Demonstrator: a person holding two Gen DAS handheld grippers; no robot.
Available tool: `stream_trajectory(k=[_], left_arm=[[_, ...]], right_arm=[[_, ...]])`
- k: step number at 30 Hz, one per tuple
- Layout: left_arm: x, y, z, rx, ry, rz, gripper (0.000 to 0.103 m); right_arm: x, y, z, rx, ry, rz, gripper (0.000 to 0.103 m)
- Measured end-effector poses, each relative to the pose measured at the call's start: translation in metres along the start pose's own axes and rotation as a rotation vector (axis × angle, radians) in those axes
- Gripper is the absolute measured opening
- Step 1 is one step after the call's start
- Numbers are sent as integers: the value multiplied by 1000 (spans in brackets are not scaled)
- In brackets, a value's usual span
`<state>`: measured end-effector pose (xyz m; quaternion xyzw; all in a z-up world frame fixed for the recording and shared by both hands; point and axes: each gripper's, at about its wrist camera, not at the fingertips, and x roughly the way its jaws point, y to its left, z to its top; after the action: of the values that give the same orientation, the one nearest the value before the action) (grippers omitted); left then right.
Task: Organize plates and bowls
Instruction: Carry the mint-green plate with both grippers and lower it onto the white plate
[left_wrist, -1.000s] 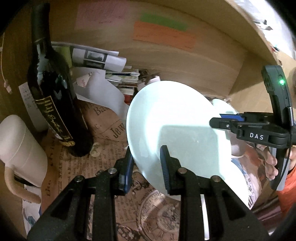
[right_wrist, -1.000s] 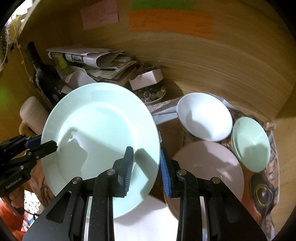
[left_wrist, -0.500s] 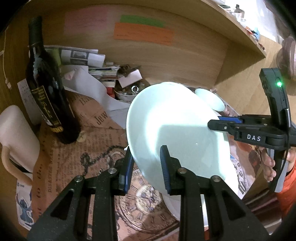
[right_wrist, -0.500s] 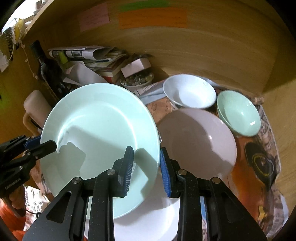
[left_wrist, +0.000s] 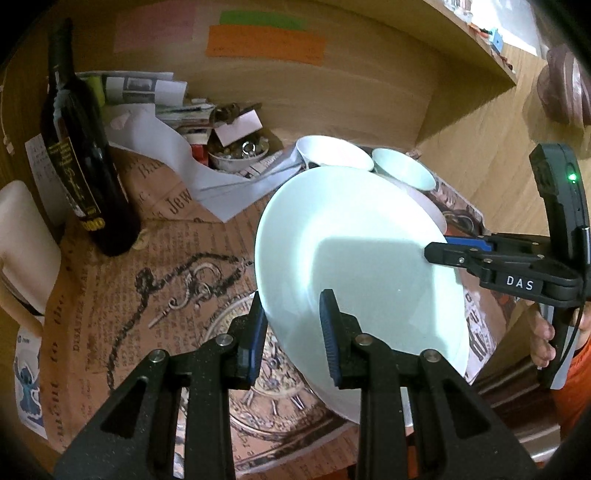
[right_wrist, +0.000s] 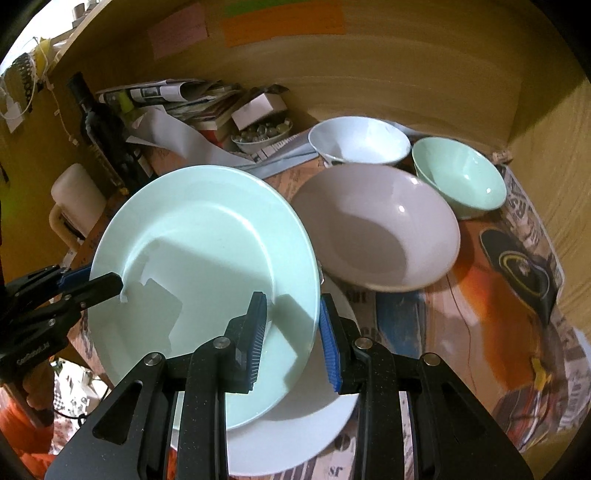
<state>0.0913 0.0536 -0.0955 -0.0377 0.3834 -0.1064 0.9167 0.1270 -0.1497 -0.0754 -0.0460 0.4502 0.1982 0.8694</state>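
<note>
A pale green plate (left_wrist: 362, 258) hangs tilted above the table, held at opposite rims. My left gripper (left_wrist: 293, 306) is shut on its left rim. My right gripper (right_wrist: 293, 306) is shut on its right rim and shows in the left wrist view as the right gripper (left_wrist: 430, 253). A white plate (right_wrist: 295, 424) lies flat on the table directly under the green plate (right_wrist: 207, 258). Behind them stand a large pinkish bowl (right_wrist: 380, 229), a white bowl (right_wrist: 358, 140) and a green bowl (right_wrist: 458, 177).
A dark wine bottle (left_wrist: 88, 177) and a cream mug (left_wrist: 22, 240) stand at the left. Papers (left_wrist: 155, 110) and a small dish of trinkets (left_wrist: 240, 151) crowd the back wall. A wooden side wall (right_wrist: 546, 129) closes the right. A newspaper-print cloth (left_wrist: 147, 295) covers the table.
Both grippers have carried the green plate back from the rear wall and slightly down. The bowls and the white plate beneath have come into fuller view.
</note>
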Motion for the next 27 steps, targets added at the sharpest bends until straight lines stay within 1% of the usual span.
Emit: stream_trajectory(k=[7, 16, 21, 27], left_arm=[[2, -6, -9, 14, 21, -7, 28], [15, -17, -18, 28, 64, -17, 28], [25, -22, -21, 44, 85, -12, 28], [30, -27, -20, 74, 80, 11, 28]], right_arm=[[-1, -7, -16, 24, 6, -6, 26], [3, -16, -35, 48, 31, -24, 26], [6, -20, -39, 64, 41, -28, 26], [5, -21, -40, 65, 40, -28, 26]])
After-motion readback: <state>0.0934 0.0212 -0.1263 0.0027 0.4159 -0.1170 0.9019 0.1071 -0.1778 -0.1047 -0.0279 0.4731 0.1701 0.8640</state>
